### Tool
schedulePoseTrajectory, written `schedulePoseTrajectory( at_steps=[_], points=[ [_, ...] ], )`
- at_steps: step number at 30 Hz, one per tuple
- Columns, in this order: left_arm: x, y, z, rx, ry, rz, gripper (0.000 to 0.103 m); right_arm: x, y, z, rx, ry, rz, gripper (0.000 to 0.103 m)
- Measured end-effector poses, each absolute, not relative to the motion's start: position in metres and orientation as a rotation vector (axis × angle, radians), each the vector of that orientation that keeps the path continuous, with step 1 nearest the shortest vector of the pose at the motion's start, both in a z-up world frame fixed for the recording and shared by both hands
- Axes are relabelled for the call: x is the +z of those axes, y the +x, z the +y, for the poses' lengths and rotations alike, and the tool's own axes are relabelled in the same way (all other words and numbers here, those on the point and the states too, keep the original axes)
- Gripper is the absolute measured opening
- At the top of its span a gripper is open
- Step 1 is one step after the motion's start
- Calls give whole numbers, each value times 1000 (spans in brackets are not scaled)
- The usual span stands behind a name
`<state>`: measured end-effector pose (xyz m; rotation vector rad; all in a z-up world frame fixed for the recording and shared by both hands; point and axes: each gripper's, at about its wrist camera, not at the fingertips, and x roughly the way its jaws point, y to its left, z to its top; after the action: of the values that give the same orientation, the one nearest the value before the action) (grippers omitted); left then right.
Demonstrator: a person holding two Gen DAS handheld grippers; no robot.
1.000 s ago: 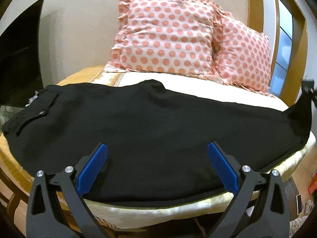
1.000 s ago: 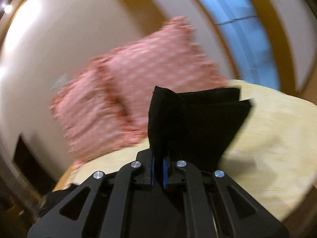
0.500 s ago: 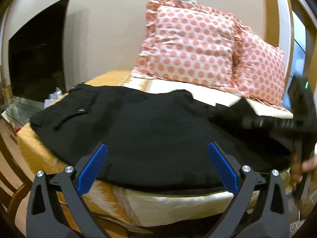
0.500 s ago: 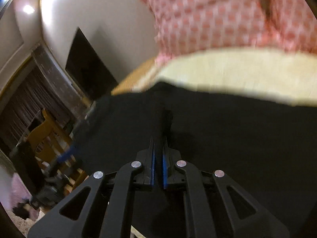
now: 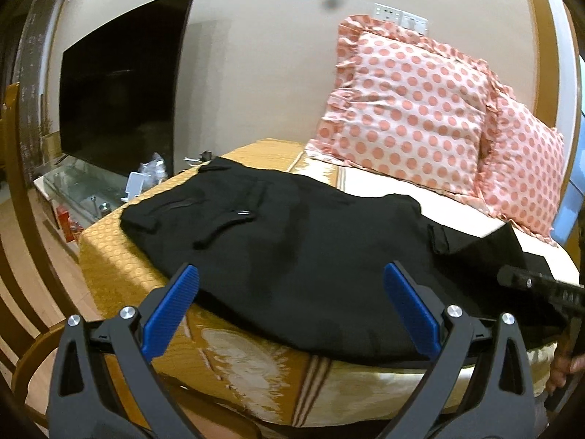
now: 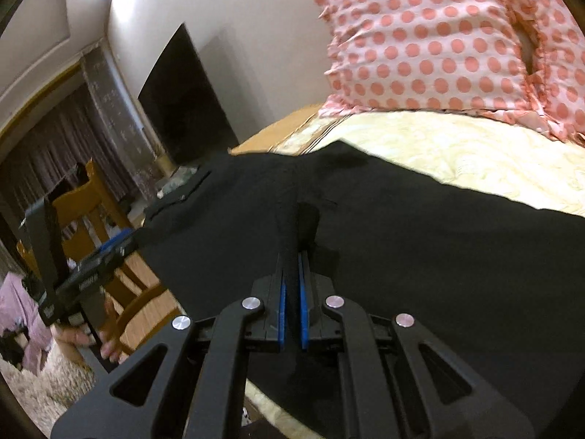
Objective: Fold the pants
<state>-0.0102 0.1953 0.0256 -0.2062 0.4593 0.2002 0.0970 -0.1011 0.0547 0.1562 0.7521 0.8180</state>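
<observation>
Black pants (image 5: 310,252) lie across the bed, waistband and pocket button at the left, the leg end folded over on top at the right. My left gripper (image 5: 292,303) is open and empty, held just in front of the pants' near edge. My right gripper (image 6: 291,267) is shut on a fold of the black pants (image 6: 402,241), low over the layer beneath. The right gripper also shows at the right edge of the left wrist view (image 5: 541,285). The left gripper shows at the left of the right wrist view (image 6: 91,267).
Two pink polka-dot pillows (image 5: 413,117) lean on the wall behind the pants. The bed has a yellow cover (image 5: 120,259). A dark TV (image 5: 124,91) on a glass stand (image 5: 73,190) is at the left. A wooden chair (image 6: 95,197) stands beside the bed.
The right gripper carried the pants' leg end from the right over onto the upper part and lowered it. The left gripper shifted, bringing the waistband end into view.
</observation>
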Motion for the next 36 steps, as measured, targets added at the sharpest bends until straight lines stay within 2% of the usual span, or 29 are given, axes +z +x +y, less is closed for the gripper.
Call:
schedulePoseTrajectory(
  at_steps=[5,7,9,10,13,17,22,24,31,36],
  points=[
    [26,-17,215,256,-254,453,101,38,87,-77,817,28,789,10],
    [27,-19,224,276,-276,457,101,32,84,-75,835,15,823,25],
    [26,-21,231,296,-286,464,101,37,75,-74,898,20,814,54],
    [26,-22,236,308,-292,468,101,40,71,-73,935,18,809,58],
    [26,-23,249,323,-326,484,101,56,59,-74,1016,40,737,59],
    [22,-22,269,302,-417,512,101,70,73,-79,829,22,631,58],
    [16,-18,287,277,-501,542,101,36,93,-61,693,-119,765,58],
    [14,-15,292,257,-540,549,101,32,84,-62,694,-143,747,58],
    [16,10,308,205,-639,580,101,39,89,-82,742,-27,795,59],
    [6,26,323,186,-740,644,101,38,85,-82,751,-16,794,64]
  ],
)
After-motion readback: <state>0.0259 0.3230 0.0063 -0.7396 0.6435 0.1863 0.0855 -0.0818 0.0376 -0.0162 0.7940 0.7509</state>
